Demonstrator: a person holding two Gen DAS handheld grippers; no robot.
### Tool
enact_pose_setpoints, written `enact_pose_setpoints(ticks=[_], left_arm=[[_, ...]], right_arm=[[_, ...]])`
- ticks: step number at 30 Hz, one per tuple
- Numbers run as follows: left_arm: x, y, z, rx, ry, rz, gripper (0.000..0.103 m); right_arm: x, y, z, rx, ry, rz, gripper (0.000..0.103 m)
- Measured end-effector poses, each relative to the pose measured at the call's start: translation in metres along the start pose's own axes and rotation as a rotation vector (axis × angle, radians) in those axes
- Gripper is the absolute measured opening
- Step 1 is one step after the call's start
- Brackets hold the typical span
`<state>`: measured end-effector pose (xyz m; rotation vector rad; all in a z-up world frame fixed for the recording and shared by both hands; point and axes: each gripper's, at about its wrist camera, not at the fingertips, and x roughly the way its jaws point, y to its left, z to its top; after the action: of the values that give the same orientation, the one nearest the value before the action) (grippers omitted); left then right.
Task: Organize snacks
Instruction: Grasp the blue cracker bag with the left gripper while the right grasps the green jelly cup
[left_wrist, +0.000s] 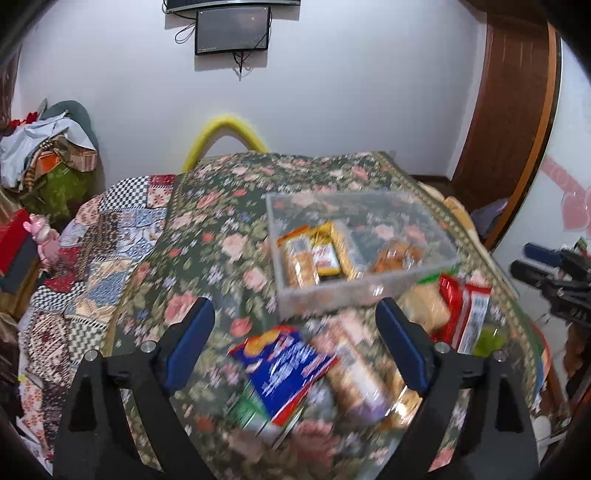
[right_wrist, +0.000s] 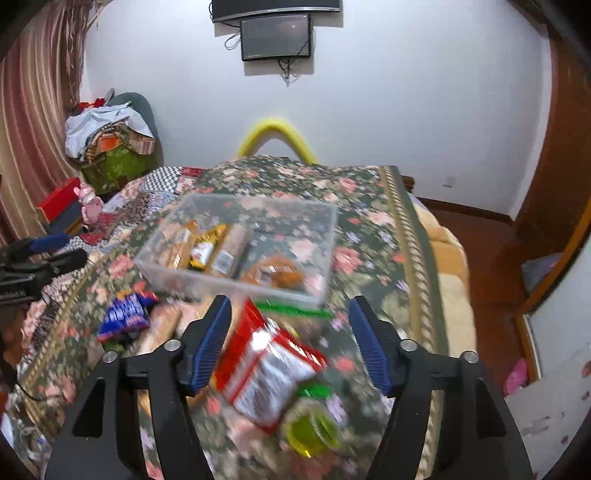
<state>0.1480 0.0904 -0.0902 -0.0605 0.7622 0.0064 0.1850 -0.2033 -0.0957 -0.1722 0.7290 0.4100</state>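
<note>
Floral cloth in dark green and pink covers the bench (left_wrist: 221, 236), and beyond its left edge a patchwork quilt (left_wrist: 107, 236) lies on the bed. Farthest left of the working things, the left tool (left_wrist: 295, 325) hangs above the cloth with its blue pads (left_wrist: 192, 343) spread wide and nothing between them. Below that gap lies a blue snack packet (left_wrist: 288, 365), tilted, with a pale biscuit roll (left_wrist: 354, 365) just beside it on its right (both are smeared by motion, so their print cannot be read). Behind them sits the clear plastic box (left_wrist: 325, 295), its near wall close to the loose snacks; inside, at the left end, an orange cracker pack (left_wrist: 299, 258) and a yellow packet (left_wrist: 327, 254) lie side by side, and a round orange-brown snack (left_wrist: 397, 254) rests toward the right end. Right of the biscuit roll, the right wrist view shows a red and white packet (right_wrist: 269, 373) lying in front of the box, with a yellow-green tub (right_wrist: 312, 432) touching its near corner. The right tool (right_wrist: 290, 332) hovers over that red packet, pads (right_wrist: 369, 347) wide apart, gripping nothing
</note>
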Motion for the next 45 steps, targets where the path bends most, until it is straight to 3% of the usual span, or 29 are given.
enact_pose_setpoints(ticks=[4,14,21,28,38,45], left_arm=[[0.004,0.006,-0.024,-0.03,0.05,0.0,0.091],[0.024,0.007,-0.068,-0.069,0.144,-0.003,0.091],[0.049,0.013,-0.068,-0.121,0.179,0.01,0.091],[0.08,0.014,-0.055,-0.141,0.201,0.038,0.091],[0.117,0.026,-0.056,-0.198,0.221,0.085,0.092],[0.139,0.042,-0.065,-0.269,0.278,0.076,0.092]], right_arm=[[-0.006,-0.009,-0.024,0.046,0.027,-0.002,0.074],[0.017,-0.021,-0.074,0.103,0.155,-0.026,0.074],[0.034,-0.02,-0.092,0.113,0.217,-0.006,0.072],[0.046,-0.024,-0.098,0.132,0.241,0.016,0.055],[0.049,-0.024,-0.099,0.128,0.224,0.037,0.054],[0.054,-0.023,-0.097,0.136,0.221,0.036,0.054]])
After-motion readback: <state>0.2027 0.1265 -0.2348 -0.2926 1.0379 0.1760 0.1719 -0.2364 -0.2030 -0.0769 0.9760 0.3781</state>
